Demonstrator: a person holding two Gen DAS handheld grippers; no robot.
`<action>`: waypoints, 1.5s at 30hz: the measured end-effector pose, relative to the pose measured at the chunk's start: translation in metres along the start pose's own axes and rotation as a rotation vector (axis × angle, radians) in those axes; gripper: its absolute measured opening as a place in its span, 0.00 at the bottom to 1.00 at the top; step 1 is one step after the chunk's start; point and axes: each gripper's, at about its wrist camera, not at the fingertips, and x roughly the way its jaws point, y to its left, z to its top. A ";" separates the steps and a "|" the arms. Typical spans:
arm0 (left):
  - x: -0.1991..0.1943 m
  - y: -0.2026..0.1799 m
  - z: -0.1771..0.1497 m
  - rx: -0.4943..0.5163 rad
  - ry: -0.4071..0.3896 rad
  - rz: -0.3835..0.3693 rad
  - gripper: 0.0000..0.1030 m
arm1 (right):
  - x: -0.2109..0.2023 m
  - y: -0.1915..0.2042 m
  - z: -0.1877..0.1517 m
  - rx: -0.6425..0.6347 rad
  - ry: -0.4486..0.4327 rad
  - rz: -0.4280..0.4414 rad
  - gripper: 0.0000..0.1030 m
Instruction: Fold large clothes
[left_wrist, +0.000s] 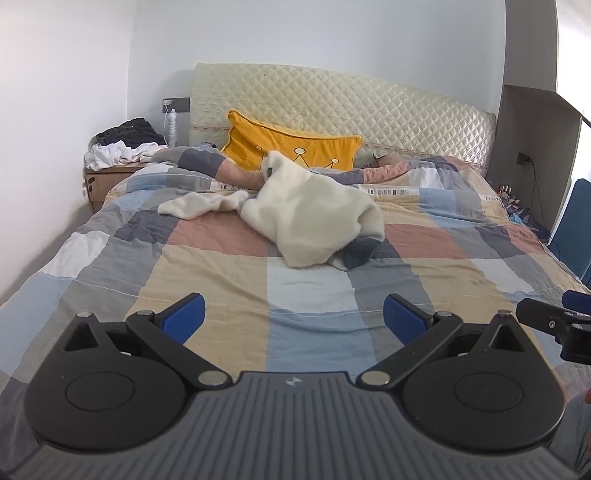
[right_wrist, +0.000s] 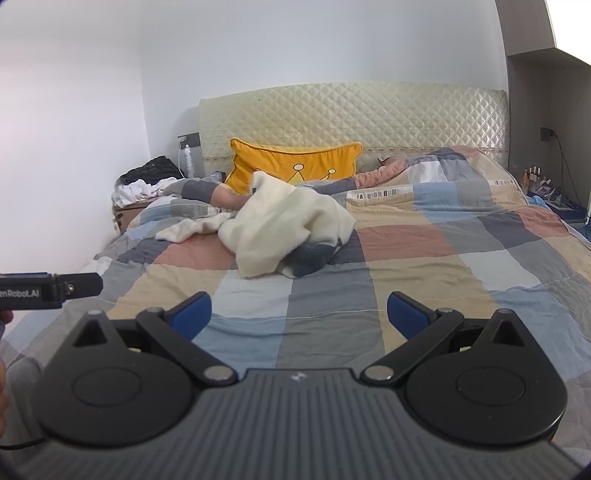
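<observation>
I see the bed (left_wrist: 229, 266) filling both views, its patchwork quilt a broad flat surface for folding. The cream garment (left_wrist: 314, 210) lies crumpled mid-bed, one sleeve trailing left, just before the yellow pillow (left_wrist: 288, 144). I hold my left claw (left_wrist: 294, 317) and right claw (right_wrist: 299, 314) wide and empty, well short of it, ready to reach.

Your left gripper (left_wrist: 294, 320) with jaws spread wide, cream garment (left_wrist: 314, 210) crumpled on the bed (left_wrist: 207, 266) beyond it, below the yellow pillow (left_wrist: 288, 146).
</observation>
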 end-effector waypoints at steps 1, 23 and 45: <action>0.000 0.000 0.000 0.000 -0.002 0.000 1.00 | 0.000 0.000 0.000 0.000 0.000 0.000 1.00; 0.006 0.006 -0.002 -0.001 0.004 -0.008 1.00 | 0.005 -0.002 -0.002 0.010 0.013 -0.004 1.00; 0.025 0.016 -0.005 0.006 0.017 -0.022 1.00 | 0.018 -0.002 -0.009 0.013 0.024 -0.011 1.00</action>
